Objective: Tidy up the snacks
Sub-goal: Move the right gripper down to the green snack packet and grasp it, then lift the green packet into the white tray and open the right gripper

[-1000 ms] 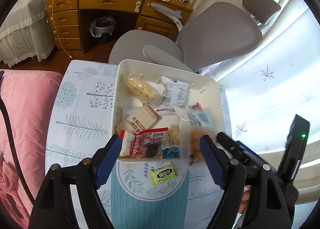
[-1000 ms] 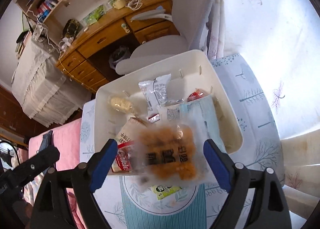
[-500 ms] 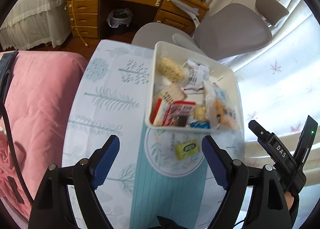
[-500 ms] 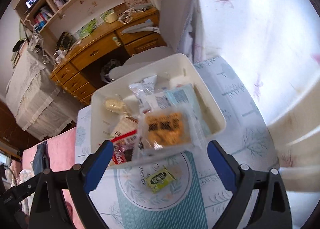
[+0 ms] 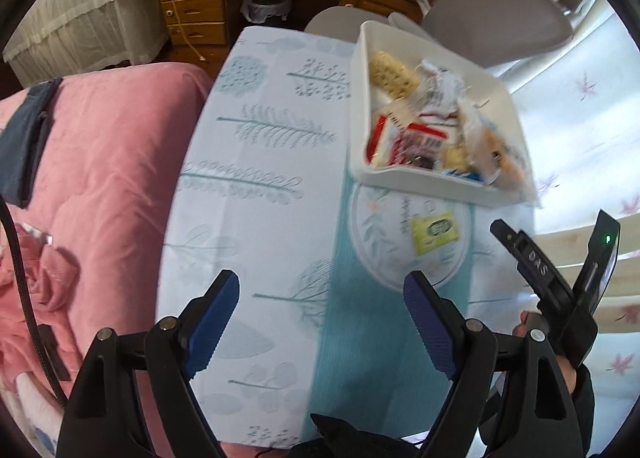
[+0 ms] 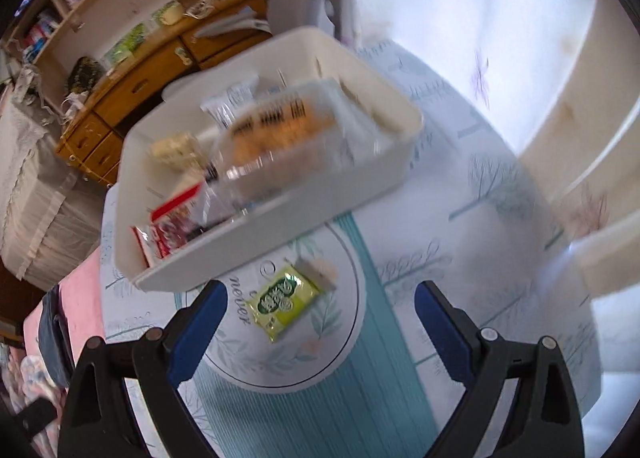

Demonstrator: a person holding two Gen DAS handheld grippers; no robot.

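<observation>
We see the table (image 5: 256,218) under a pale cloth with blue-green leaf and tree prints, a teal striped band (image 6: 304,410) and a round emblem (image 6: 344,322), where we can read "never" in script. On the far right part of the table stands the white bin (image 5: 424,182), which holds many snack packs. The largest of them is a clear bag of orange-brown snacks (image 6: 280,134) that carries dark characters, too blurred for us to read, and it leans over the near wall of the bin. Beside it, at the left end of the bin, lies a red and white packet (image 6: 168,232) whose print we also cannot read. On the emblem, just in front of the bin and apart from it, lies the small yellow-green packet (image 6: 285,300) with a green oval label of white characters, which we cannot make out. The left gripper (image 5: 320,322) has its blue pads wide apart with nothing between them, and the yellow-green packet (image 5: 435,232) is further away and to its right. The right gripper (image 6: 320,322), whose jaws have just been opening, is also spread wide and grips nothing; the packet lies beyond its fingertips, a little left of the middle of the gap, and does not touch either pad. On the body of the right gripper, seen from the left camera, we read "DAS" (image 5: 538,262).
</observation>
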